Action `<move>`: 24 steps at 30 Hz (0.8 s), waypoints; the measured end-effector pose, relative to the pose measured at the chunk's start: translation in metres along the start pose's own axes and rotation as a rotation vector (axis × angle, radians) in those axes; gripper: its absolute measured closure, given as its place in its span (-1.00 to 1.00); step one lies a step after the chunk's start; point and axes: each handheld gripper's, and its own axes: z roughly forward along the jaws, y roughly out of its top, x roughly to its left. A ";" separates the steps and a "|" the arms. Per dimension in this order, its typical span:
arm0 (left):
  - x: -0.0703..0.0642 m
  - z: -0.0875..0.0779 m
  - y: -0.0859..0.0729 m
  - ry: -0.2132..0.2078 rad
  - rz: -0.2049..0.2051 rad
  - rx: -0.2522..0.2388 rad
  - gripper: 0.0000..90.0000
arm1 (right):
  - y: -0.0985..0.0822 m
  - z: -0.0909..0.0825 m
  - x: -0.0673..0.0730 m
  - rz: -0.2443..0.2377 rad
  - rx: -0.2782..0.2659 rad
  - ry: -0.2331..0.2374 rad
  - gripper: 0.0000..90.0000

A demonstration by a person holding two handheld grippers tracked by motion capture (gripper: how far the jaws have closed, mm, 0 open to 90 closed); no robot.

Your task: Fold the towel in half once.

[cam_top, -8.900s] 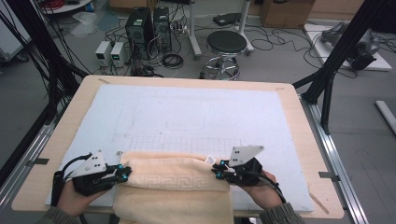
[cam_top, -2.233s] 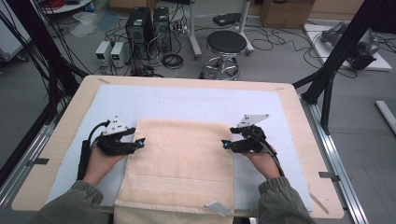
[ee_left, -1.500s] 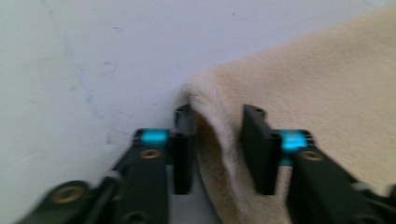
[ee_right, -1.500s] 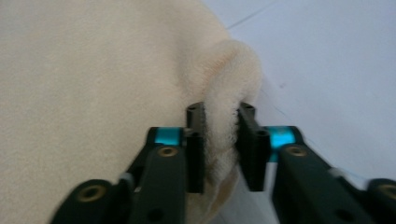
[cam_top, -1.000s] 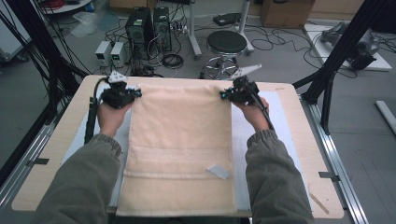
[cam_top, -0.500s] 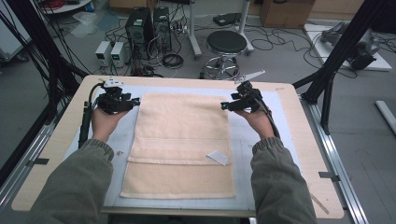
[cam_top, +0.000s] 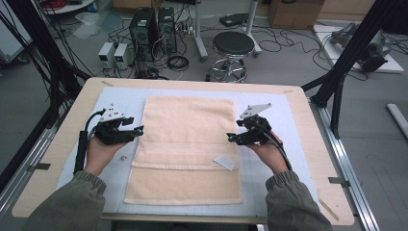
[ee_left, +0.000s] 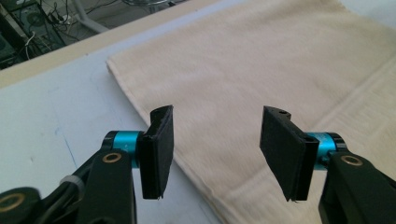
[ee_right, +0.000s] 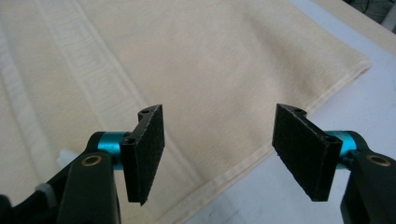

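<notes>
Towel [cam_top: 186,147] edges free (flat)

A black stool [cam_top: 233,44] and computer towers [cam_top: 153,26] stand on the cable-strewn floor beyond the table [cam_top: 308,144].

Towel [cam_top: 190,144] flat on the table [cam_top: 308,144], between left gripper [cam_top: 137,130] and right gripper [cam_top: 231,138].

The towel [cam_top: 187,144] is cream with a woven band across it and a white tag [cam_top: 224,162]. It lies on a pale blue mat [cam_top: 113,178] over a light wood table [cam_top: 312,159]. Sleeves [cam_top: 67,204] are olive; jaws black with teal collars.
</notes>
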 end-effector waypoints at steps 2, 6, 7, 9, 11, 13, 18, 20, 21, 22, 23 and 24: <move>-0.004 -0.004 -0.008 -0.011 0.008 0.007 -0.07 | -0.007 -0.003 0.005 0.001 -0.014 0.012 -0.25; -0.014 -0.013 -0.020 -0.037 0.015 0.002 -0.11 | -0.016 -0.008 0.013 -0.015 0.019 0.035 -0.27; -0.017 -0.015 -0.023 -0.044 0.016 0.002 -0.11 | -0.017 -0.010 0.016 -0.025 0.026 0.032 -0.28; -0.021 -0.019 -0.027 -0.055 0.022 -0.003 -0.12 | -0.019 -0.016 0.022 -0.040 -0.019 0.022 -0.27; -0.026 -0.021 -0.032 -0.064 0.017 -0.022 -0.13 | -0.025 -0.019 0.028 -0.037 -0.042 0.023 -0.27; -0.030 -0.021 -0.035 -0.074 0.021 -0.012 -0.14 | -0.032 -0.018 0.033 -0.038 -0.037 0.034 -0.27; -0.034 -0.019 -0.038 -0.098 0.048 0.028 -0.16 | -0.047 -0.010 0.042 -0.046 -0.036 0.066 -0.21; -0.036 -0.018 -0.042 -0.106 0.045 0.028 -0.16 | -0.052 -0.005 0.045 -0.045 -0.026 0.073 -0.19; -0.036 -0.017 -0.044 -0.112 0.051 0.037 -0.13 | -0.054 -0.003 0.046 -0.043 -0.020 0.082 -0.16; -0.037 -0.016 -0.046 -0.114 0.051 0.044 -0.10 | -0.056 -0.001 0.046 -0.041 -0.021 0.085 -0.14; -0.037 -0.014 -0.047 -0.121 0.058 0.057 -0.07 | -0.058 0.002 0.046 -0.036 -0.021 0.091 -0.13; -0.038 -0.013 -0.049 -0.121 0.058 0.067 -0.05 | -0.060 0.005 0.046 -0.035 -0.018 0.097 -0.10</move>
